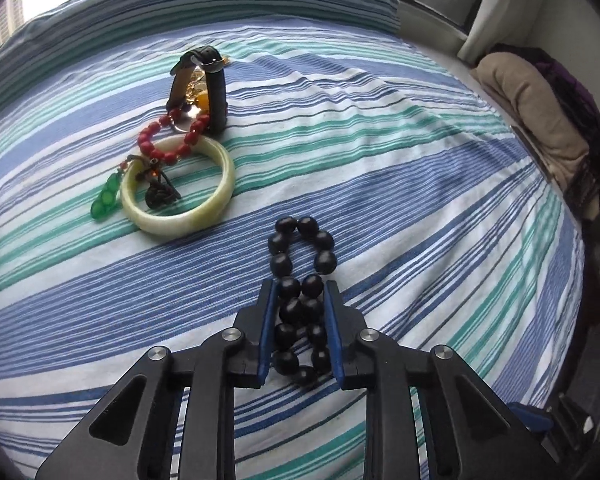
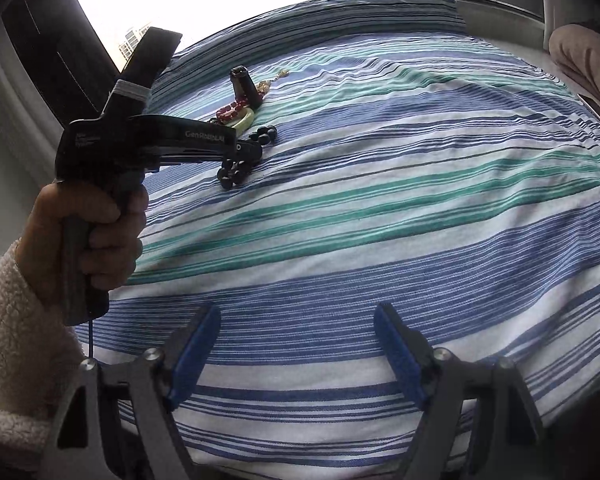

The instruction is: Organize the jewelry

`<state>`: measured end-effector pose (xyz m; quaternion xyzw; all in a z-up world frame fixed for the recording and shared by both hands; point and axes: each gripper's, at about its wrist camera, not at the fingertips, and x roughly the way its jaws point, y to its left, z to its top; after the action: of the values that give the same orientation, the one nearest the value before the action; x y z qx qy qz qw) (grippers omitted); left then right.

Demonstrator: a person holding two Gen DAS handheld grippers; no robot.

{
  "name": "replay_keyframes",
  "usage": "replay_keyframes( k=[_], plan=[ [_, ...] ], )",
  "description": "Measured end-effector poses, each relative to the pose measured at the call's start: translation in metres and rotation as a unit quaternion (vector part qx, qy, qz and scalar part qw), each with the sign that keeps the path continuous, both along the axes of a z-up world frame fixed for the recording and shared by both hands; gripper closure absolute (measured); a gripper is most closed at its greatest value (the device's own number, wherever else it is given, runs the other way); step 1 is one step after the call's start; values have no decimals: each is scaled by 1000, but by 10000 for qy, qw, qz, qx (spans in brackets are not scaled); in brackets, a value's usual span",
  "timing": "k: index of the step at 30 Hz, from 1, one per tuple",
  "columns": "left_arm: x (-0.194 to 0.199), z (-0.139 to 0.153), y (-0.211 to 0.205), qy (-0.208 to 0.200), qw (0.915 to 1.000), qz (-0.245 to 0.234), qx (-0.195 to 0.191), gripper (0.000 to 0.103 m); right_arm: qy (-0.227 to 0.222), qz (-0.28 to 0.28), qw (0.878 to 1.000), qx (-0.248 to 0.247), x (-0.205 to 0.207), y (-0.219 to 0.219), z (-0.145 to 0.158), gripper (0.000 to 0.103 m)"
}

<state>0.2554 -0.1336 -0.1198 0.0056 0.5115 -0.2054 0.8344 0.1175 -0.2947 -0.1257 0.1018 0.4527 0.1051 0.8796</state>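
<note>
Left wrist view: the black bead bracelet point(image 1: 302, 300) is being pinched between the blue pads of the left gripper point(image 1: 301, 292), the jaws drawn narrow around its doubled strand while it is lying on the striped bedsheet point(image 1: 440, 208). Just beyond it, a loose cluster is being formed by the pale bangle point(image 1: 180, 188), the red bead bracelet point(image 1: 168, 140), the green pendant point(image 1: 105, 198) and the upright watch point(image 1: 202, 88). Nothing is being held by the right gripper point(image 2: 298, 354), whose jaws are standing wide over bare sheet. Judged from this, most pieces are already gathered, and the black bracelet is being left as the last one apart.
</note>
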Motion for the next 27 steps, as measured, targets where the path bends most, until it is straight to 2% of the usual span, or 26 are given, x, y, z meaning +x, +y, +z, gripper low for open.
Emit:
replay_keyframes(
  k=[3,4,6,11,14,19,25,27],
  plan=[
    [-13,2,18,74,9997,149,-162,81,-21,-1,10000,5,-2,0,1,22],
    [-17,4,25,83,9994,195,-257,93,-33,11,10000,-6,-2,1,2,22],
    [-26,9,39,105,9987,279,-412,94,-42,38,10000,-33,-4,2,3,22],
    [-44,17,57,-6,9992,231,-332,92,-46,111,9999,-68,-5,7,4,22],
    [-48,18,50,-119,9998,69,-115,92,-41,167,9998,-73,-5,12,4,22],
    [-39,0,45,-30,9994,163,299,91,-126,243,9996,-104,-11,17,10,22],
    [-46,-1,37,-269,9968,14,756,89,-133,146,9997,-118,-13,11,12,22],
    [-47,0,33,-259,9959,-44,869,93,-124,132,9998,-98,-11,9,11,22]
  ],
)
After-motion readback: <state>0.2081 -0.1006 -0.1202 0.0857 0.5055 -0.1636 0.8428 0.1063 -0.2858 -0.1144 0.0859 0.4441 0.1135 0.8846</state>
